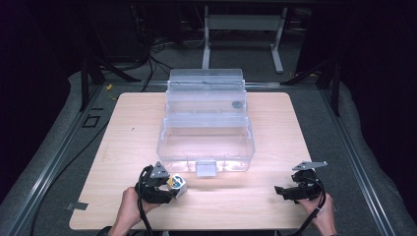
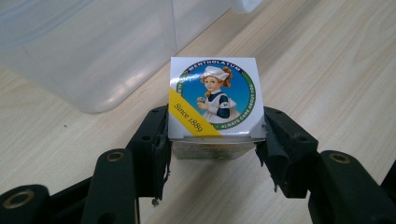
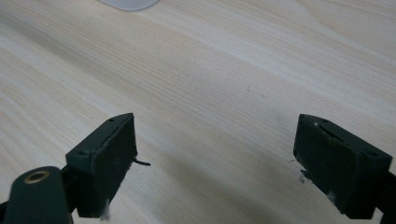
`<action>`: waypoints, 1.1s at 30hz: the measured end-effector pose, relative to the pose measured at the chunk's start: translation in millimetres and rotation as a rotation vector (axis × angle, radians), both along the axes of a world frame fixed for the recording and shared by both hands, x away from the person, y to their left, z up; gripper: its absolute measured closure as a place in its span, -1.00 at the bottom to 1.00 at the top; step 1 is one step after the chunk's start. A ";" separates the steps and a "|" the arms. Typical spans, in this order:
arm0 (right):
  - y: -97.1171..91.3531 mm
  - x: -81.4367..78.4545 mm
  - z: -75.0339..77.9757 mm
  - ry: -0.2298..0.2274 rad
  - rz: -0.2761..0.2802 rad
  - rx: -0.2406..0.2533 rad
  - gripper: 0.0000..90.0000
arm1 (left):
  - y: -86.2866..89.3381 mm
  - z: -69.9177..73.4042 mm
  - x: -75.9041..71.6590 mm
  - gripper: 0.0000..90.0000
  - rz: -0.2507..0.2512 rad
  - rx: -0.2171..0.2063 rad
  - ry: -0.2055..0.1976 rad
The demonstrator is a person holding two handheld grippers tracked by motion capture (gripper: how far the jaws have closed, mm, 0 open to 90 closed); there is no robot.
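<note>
A small white Mentholatum box (image 2: pixel 214 99) with a round blue picture on its top face sits between the jaws of my left gripper (image 2: pixel 212 142), which is shut on its two sides. In the high view this box (image 1: pixel 178 185) is at the front left of the table, just before the bin's front wall, with the left gripper (image 1: pixel 169 189) around it. My right gripper (image 1: pixel 281 191) rests low at the front right of the table. Its jaws stand wide apart over bare wood, the right gripper (image 3: pixel 215 163) holding nothing.
A clear plastic storage bin (image 1: pixel 205 142) stands open in the middle of the wooden table (image 1: pixel 133 123), its lid (image 1: pixel 206 91) tilted up at the back and a latch tab (image 1: pixel 205 168) on its front wall. The bin's corner (image 2: pixel 84 51) is close ahead of the left gripper.
</note>
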State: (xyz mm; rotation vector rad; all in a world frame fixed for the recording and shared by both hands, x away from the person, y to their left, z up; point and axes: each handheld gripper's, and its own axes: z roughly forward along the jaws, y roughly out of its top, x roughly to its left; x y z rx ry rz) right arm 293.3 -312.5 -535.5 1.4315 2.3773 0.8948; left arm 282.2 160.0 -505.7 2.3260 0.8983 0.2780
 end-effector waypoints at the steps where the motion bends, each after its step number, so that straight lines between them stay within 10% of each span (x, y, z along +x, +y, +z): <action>1: 0.0 0.0 0.0 -0.001 -0.003 0.000 -0.71 | 0.0 0.9 -0.3 0.03 -0.005 -0.003 -0.002; 15: -0.9 0.7 -0.1 0.004 0.000 -0.005 -0.71 | -4.9 17.2 -7.8 0.03 -0.068 -0.045 -0.024; 33: -4.7 1.4 1.0 0.013 -0.013 -0.014 -0.72 | -54.7 31.0 -3.2 0.03 -0.228 -0.048 -0.049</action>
